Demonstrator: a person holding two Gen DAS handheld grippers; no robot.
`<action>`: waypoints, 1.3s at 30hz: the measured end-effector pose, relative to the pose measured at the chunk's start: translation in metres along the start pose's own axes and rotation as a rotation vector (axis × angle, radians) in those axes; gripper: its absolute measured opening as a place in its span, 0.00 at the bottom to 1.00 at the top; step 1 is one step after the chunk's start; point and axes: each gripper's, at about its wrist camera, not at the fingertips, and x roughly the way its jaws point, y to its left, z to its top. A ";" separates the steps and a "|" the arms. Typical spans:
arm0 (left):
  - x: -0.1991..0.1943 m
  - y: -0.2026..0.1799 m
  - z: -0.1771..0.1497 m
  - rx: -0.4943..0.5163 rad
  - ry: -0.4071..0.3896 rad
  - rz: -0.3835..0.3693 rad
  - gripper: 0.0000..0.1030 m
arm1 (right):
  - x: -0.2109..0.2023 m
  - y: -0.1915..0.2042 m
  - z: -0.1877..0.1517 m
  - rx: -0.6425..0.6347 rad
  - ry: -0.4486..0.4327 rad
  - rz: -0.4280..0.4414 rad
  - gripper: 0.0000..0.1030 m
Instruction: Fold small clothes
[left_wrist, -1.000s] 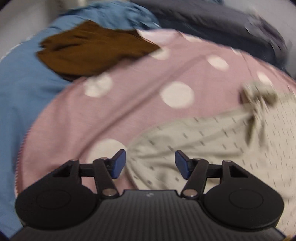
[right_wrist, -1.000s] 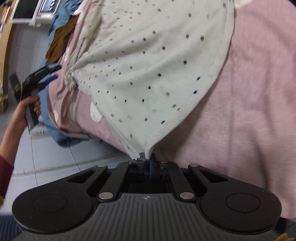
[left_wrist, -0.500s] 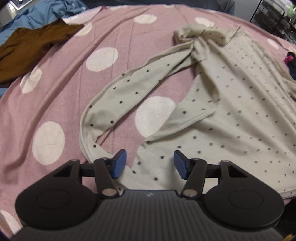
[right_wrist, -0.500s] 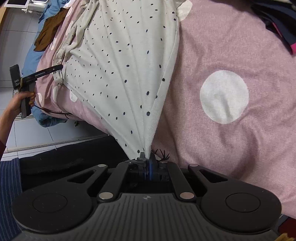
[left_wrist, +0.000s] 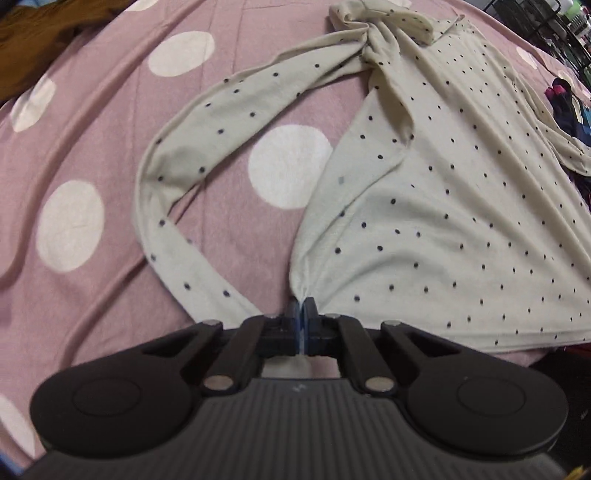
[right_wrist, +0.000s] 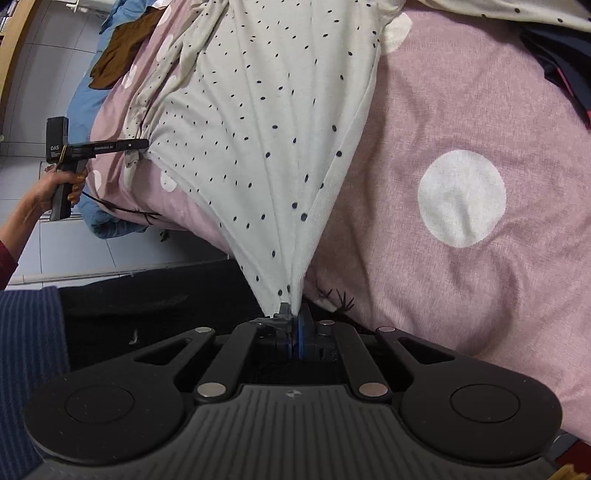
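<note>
Pink spotted bedspread (left_wrist: 110, 155) fills both views; left tongs (left_wrist: 302, 308) and right tongs (right_wrist: 293, 314) are each clamped on the cream dotted garment's (left_wrist: 424, 206) edge, at lower centre.

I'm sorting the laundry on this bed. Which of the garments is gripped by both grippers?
The cream dotted top: the left gripper and right gripper each pinch its edge. The brown garment and the dark clothes lie untouched.
</note>
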 end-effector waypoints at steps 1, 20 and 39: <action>-0.003 0.002 -0.004 -0.004 0.009 0.005 0.01 | -0.001 -0.002 -0.001 0.007 0.004 0.001 0.05; -0.062 -0.085 0.111 0.130 -0.395 0.125 0.40 | -0.064 0.012 0.065 -0.120 -0.425 -0.294 0.36; 0.114 -0.155 0.319 0.258 -0.446 0.200 0.23 | 0.023 -0.012 0.325 -0.301 -0.523 -0.277 0.30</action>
